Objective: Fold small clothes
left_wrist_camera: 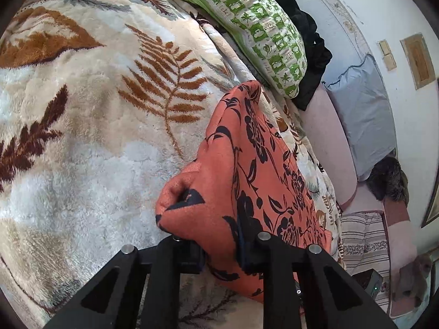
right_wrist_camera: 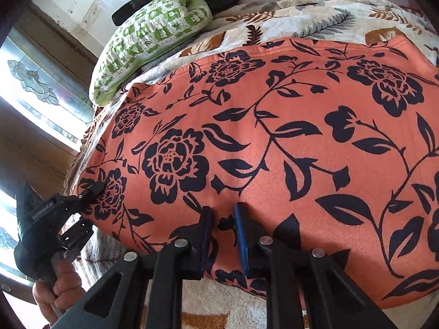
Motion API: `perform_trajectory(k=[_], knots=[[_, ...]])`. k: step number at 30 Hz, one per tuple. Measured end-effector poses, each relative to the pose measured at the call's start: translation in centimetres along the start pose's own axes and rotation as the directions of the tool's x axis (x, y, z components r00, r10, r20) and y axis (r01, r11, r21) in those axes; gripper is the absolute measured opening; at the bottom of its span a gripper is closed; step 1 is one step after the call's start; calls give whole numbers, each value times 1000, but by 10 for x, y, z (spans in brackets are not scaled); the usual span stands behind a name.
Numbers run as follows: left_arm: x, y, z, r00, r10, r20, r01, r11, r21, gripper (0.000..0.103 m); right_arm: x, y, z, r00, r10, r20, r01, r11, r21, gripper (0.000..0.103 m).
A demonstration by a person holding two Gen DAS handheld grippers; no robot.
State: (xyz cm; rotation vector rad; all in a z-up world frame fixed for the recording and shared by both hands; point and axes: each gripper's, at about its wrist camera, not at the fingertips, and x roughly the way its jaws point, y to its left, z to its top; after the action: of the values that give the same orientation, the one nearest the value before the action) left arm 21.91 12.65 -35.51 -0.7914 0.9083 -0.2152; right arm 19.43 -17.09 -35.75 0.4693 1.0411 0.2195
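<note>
An orange garment with a black flower print [right_wrist_camera: 274,137] lies spread on a fluffy leaf-patterned blanket [left_wrist_camera: 82,137]. My right gripper [right_wrist_camera: 223,235] is at the garment's near edge, shut on a small pinch of the cloth between its pads. In the right wrist view my left gripper [right_wrist_camera: 94,187] grips the garment's left corner, with a hand [right_wrist_camera: 63,282] on its handle. In the left wrist view the garment [left_wrist_camera: 247,164] rises as a bunched fold from my left gripper [left_wrist_camera: 222,252], which is shut on it.
A green-and-white patterned pillow [left_wrist_camera: 260,27] and dark clothing [left_wrist_camera: 310,49] lie at the far side of the bed. A grey pillow [left_wrist_camera: 362,115] leans on a pink seat by the wall. A window with patterned glass [right_wrist_camera: 33,82] is at the left of the right wrist view.
</note>
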Motion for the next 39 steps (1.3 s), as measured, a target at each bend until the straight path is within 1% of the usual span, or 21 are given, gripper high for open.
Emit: perform_trajectory(k=[2,5,7,9,10,11,13,15,18,20,23,25,27,28,29,31,34,36,37,38,39], knots=[[-2,-5,-1,1000,16,14,-16,999,37,17,1,-1,0,1000,8,4,-8,1000,-1,17],[-3,-8,-3,999,21,29,-23,998,55,17,2,-2,-1,1000,15,16,-15,1000,7,16],[1,-8,-3,999,36,20,-37,998,55,19,1,-3,-3,999,17,30,-18,1000,16,16],[12,-4,-4,999,44,-14,-44,998,45,25,0,-5,-5,999,18,39,-19,1000,17,16],[15,-1,-5,999,47,-19,-46,998,37,25,0,-6,-5,999,22,41,-23,1000,17,16],[14,0,-6,999,42,-7,-41,999,34,25,-1,-7,-6,999,26,42,-27,1000,15,16],[12,-5,-8,998,57,6,-57,996,69,21,-1,-8,-5,999,31,40,-32,999,9,16],[11,-14,-11,995,97,20,-98,988,116,16,-1,-8,-5,999,32,39,-32,999,6,16],[6,-26,-14,991,128,41,-133,979,157,14,-4,-10,-8,998,48,34,-49,999,14,16],[1,-38,-15,988,143,58,-152,967,205,13,-6,-16,-12,997,74,28,-75,997,30,14],[-8,-64,-19,982,170,85,-188,930,317,13,-9,-35,-17,986,161,30,-163,983,82,8],[-14,-83,-21,981,168,99,-193,896,399,12,-15,-51,-17,970,241,25,-242,958,152,6],[-18,-103,-25,979,168,116,-203,855,478,12,-26,-65,-21,950,309,31,-310,934,177,7],[-20,-112,-27,979,164,119,-202,835,511,12,-35,-73,-24,937,346,48,-349,922,167,13],[-21,-121,-30,980,161,120,-201,818,539,12,-47,-81,-28,922,380,79,-388,910,145,13],[-21,-138,-37,979,158,125,-202,783,589,12,-71,-101,-36,899,413,144,-430,896,114,12],[-20,-162,-54,978,153,141,-209,720,662,12,-105,-144,-43,872,431,233,-466,876,125,12],[-18,-176,-65,979,145,142,-203,687,698,12,-125,-176,-48,852,432,295,-488,860,150,12],[-17,-183,-71,980,141,137,-196,673,713,12,-130,-193,-51,855,415,311,-482,857,183,12],[-14,-189,-76,982,136,132,-189,661,726,12,-130,-209,-53,867,395,305,-469,853,229,12],[-12,-195,-82,982,135,129,-186,647,739,12,-125,-226,-57,880,385,279,-457,846,273,9]])
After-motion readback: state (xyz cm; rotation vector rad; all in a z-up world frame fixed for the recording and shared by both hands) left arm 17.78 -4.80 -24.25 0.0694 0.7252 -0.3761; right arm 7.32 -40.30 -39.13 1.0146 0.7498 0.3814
